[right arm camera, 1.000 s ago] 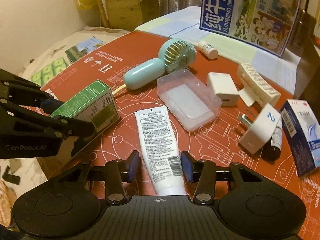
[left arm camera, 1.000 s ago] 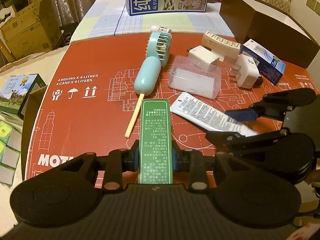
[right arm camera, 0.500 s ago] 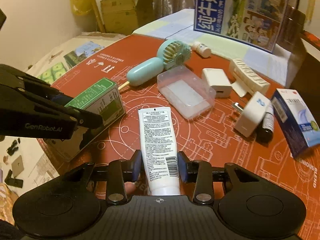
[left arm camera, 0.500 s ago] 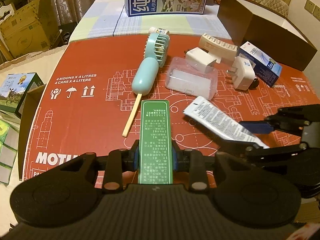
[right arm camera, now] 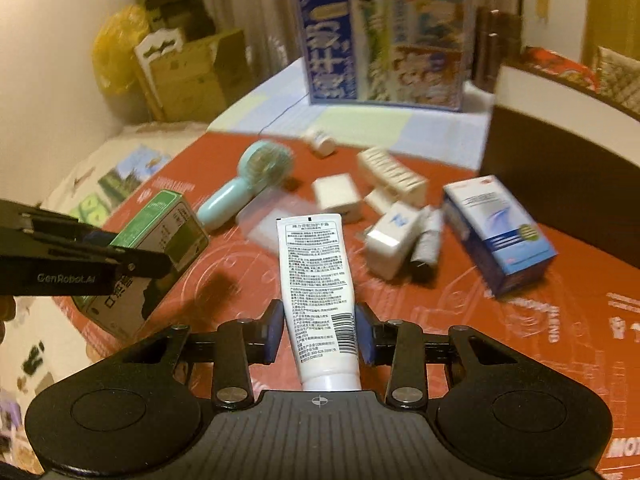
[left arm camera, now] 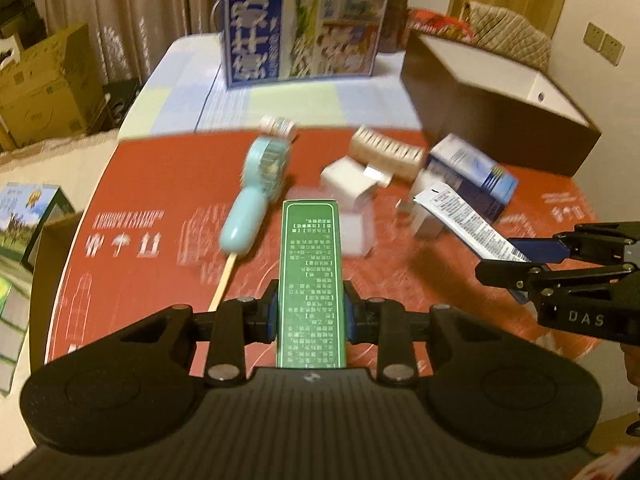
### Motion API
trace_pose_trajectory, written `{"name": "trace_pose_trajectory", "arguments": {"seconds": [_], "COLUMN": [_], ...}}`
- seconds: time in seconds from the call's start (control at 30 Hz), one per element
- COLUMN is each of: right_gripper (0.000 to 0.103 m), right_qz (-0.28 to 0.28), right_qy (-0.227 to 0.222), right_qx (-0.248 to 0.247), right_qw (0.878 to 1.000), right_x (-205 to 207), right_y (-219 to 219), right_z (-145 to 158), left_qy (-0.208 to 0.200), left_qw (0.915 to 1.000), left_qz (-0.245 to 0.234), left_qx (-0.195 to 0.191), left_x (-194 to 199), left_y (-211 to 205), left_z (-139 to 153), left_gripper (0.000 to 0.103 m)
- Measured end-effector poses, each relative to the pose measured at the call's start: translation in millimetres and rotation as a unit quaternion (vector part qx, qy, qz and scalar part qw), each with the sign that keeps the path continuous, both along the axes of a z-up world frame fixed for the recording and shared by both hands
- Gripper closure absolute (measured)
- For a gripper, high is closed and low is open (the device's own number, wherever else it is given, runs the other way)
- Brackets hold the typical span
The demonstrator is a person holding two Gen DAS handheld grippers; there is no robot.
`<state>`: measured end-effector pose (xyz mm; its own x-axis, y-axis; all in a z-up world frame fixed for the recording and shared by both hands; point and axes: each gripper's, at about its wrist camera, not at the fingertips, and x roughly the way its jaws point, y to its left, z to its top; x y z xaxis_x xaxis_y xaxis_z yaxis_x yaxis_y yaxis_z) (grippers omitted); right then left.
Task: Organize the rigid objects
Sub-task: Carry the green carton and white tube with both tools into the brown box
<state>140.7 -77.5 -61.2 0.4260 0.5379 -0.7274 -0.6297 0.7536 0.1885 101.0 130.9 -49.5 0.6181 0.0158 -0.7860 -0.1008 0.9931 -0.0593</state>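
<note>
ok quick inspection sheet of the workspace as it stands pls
surface: red printed board over a checked cloth
job's things: green box and white tube, both held
clutter: teal fan, white chargers, clear case, blue-white box, small bottle, wooden stick
grippers: left gripper shut on green box; right gripper shut on white tube
cables: nothing seen
surroundings: milk carton, brown box, cardboard boxes, curtain
</note>
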Motion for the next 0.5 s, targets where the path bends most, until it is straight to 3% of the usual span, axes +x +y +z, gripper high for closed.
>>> {"name": "trace_pose_trajectory", "arguments": {"seconds": [0.23, 0.5], "right_gripper": [0.068, 0.068], "right_qz": [-0.043, -0.099], "right_qy": [-0.012, -0.025], "right_qx": [0.021, 0.045], "right_qw": [0.999, 0.994], "right_x": [40.0, 110.0], "right_y": [-51.2, -123.2], "right_z": [30.6, 65.4], "left_qy": [-0.031, -0.067], "left_qw": [0.9991, 0.9954], "left_qz": [-0.028, -0.068], "left_qx": [-0.002, -0.011], "left_x": [45.4, 131.7], "left_y": [-42.6, -111.3], "left_z": [32.3, 62.9], "left_gripper": [0.077, 0.077]}}
